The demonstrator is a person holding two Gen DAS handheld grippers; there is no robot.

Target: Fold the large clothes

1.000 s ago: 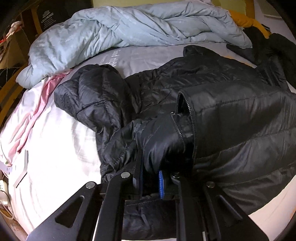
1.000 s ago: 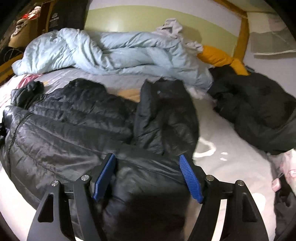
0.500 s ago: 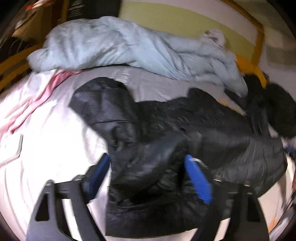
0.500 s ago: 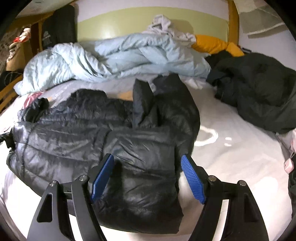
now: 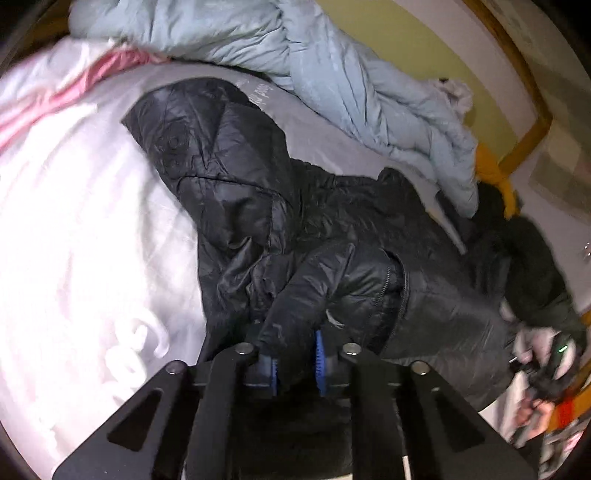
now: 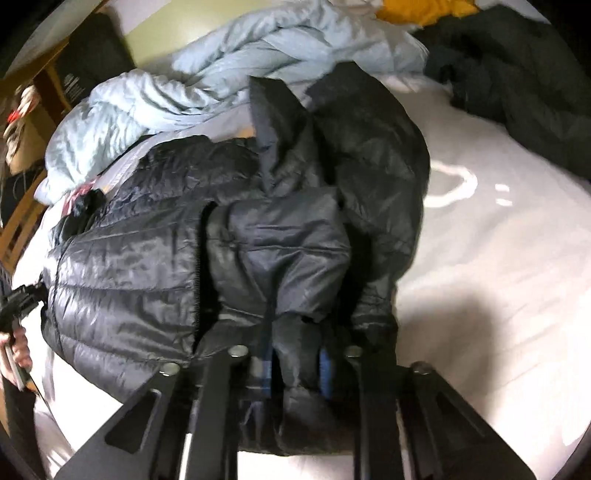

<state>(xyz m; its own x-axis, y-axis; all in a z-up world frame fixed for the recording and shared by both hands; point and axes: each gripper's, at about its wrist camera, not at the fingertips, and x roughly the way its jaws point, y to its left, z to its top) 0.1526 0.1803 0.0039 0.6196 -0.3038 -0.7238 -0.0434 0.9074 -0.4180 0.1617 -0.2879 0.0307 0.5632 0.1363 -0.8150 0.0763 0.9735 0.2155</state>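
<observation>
A black quilted puffer jacket (image 5: 332,236) lies across the white bed sheet (image 5: 74,229), its hood toward the far left. It also shows in the right wrist view (image 6: 140,258), with a sleeve folded over its right side. My left gripper (image 5: 295,360) is shut on a bunched fold of the jacket's near edge by the zipper. My right gripper (image 6: 295,369) is shut on a pinched fold of the jacket's near edge at its other end. In the left wrist view the right gripper (image 5: 554,354) and hand appear at the far right.
A crumpled light-blue duvet (image 5: 332,66) lies along the back of the bed (image 6: 229,62). A second dark jacket (image 6: 517,81) lies at the far right, with a yellow cloth (image 6: 424,9) behind it. A pink cloth (image 5: 74,85) lies at the left. Wooden bed frame (image 5: 528,136) at the back.
Both grippers were open above the jacket half a second ago. Both have dropped onto its near edge and shut on folds of fabric. The fabric now bunches up between the pads.
</observation>
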